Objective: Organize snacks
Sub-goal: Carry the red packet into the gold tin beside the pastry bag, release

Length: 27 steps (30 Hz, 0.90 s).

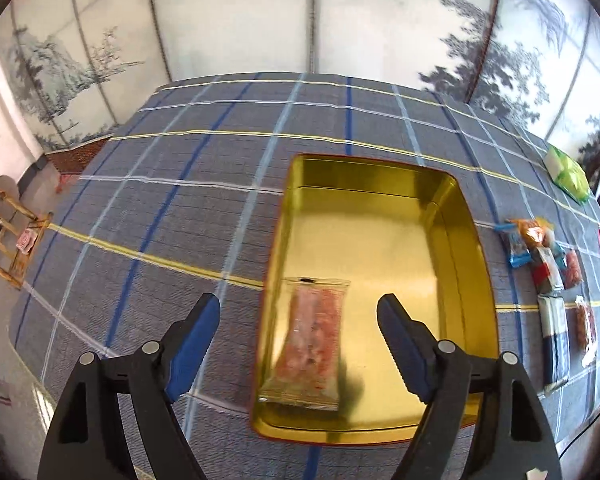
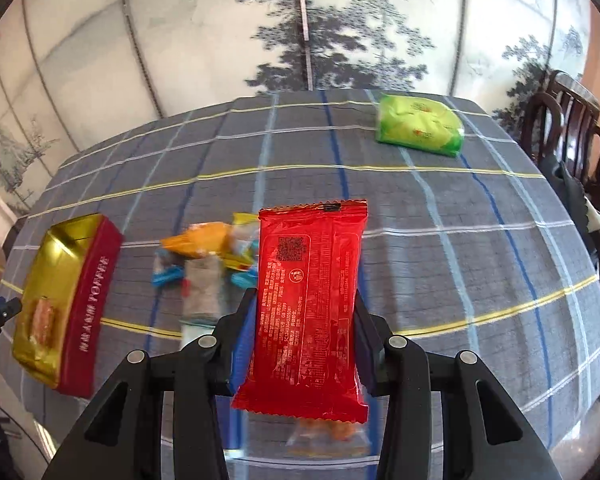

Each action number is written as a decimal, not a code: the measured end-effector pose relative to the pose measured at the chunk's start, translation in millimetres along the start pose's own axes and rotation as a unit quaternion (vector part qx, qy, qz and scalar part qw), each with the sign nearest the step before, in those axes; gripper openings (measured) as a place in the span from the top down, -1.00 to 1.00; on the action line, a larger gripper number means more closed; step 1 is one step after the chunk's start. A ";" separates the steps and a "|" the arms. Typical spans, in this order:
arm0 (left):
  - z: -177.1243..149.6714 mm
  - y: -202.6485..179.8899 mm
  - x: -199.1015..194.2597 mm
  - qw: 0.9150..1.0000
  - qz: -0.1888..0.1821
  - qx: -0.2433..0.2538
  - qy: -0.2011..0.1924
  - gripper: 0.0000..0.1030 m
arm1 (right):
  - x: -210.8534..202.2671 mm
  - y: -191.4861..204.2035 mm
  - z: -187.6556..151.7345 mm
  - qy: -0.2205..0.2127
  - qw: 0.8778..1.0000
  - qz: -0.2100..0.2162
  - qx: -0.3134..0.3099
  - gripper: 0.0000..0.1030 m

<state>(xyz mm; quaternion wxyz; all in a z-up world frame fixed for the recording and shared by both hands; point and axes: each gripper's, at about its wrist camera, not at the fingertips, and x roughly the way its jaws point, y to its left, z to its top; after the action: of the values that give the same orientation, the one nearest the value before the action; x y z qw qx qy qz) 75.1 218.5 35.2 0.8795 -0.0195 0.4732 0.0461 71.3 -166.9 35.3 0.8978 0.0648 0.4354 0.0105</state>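
A gold tin point(image 1: 452, 240) with red outer walls lies on the checked cloth. One clear packet of pink snack point(image 1: 314, 340) rests in its near left corner. My left gripper point(image 1: 298, 312) hangs above that packet, open, nothing between its pads. In the right wrist view my right gripper point(image 2: 304, 308) is shut on a red snack packet point(image 2: 312, 304), held upright above the table. The gold tin point(image 2: 80, 292) shows at the left with the pink packet point(image 2: 42, 320) inside. The pile of small snacks point(image 2: 212, 256) lies behind the red packet, blurred.
A green pack point(image 2: 418, 124) sits near the far right table edge. Loose snack packets point(image 1: 548, 276) lie right of the tin. Dark wooden chairs point(image 2: 572, 128) stand at the right, a bamboo stool point(image 1: 8, 232) off the left edge. A painted screen point(image 2: 300, 40) backs the table.
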 end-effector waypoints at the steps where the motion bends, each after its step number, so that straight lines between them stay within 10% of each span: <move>1: -1.5 5.3 -0.7 1.000 0.004 -0.006 0.002 -0.52 | 1.2 18.8 0.5 0.003 1.000 0.018 -0.009 0.15; 14: -37.0 70.6 -15.0 0.996 0.042 -0.082 0.016 -0.54 | 34.6 203.6 -22.4 0.064 0.981 0.151 -0.107 0.15; 27: -51.0 103.6 -15.6 0.991 0.050 -0.118 0.029 -0.57 | 76.8 251.5 -40.3 0.124 0.973 0.154 -0.121 0.15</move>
<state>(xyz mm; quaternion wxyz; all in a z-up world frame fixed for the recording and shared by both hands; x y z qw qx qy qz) 13.9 316.7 21.0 0.8536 -0.1007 0.4900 0.1453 96.8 92.5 -17.8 0.8257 0.0197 0.5236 0.2091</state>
